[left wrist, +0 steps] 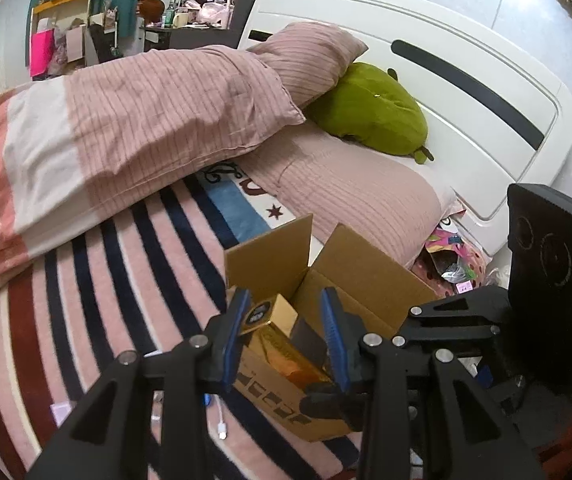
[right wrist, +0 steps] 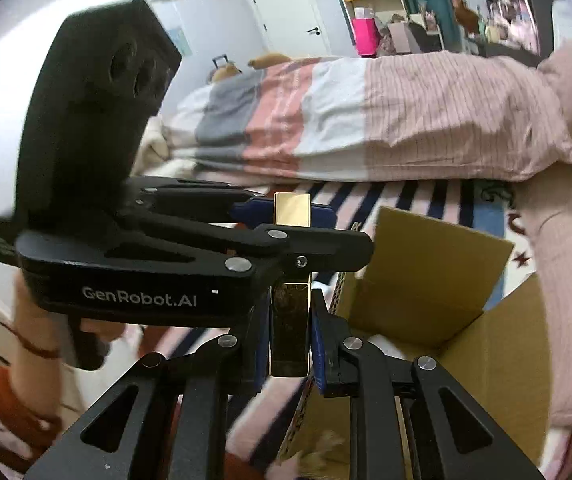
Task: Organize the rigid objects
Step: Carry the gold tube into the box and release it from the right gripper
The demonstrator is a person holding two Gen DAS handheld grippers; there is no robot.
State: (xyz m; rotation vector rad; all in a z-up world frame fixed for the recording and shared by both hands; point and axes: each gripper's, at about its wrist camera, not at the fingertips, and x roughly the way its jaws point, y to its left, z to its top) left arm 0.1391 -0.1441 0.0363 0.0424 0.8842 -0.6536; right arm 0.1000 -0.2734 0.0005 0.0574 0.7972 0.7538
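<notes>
A gold rectangular box (left wrist: 276,338) (right wrist: 289,332) is held over the near left edge of an open cardboard box (left wrist: 350,292) (right wrist: 426,292) on the striped bed. Both grippers grip the gold box. My left gripper (left wrist: 286,328) has blue pads on either side of it, and also shows in the right wrist view (right wrist: 292,216) around the gold box's far end. My right gripper (right wrist: 288,340) is shut on its near end. The right gripper's body (left wrist: 466,320) crosses the cardboard box from the right in the left wrist view.
A folded pink striped duvet (left wrist: 146,120) and pillows (left wrist: 358,196) lie behind the cardboard box. A green plush (left wrist: 370,108) leans on the white headboard (left wrist: 466,80). A white cable (left wrist: 222,424) lies on the striped blanket (left wrist: 106,300). Cluttered shelves (left wrist: 66,36) stand beyond the bed.
</notes>
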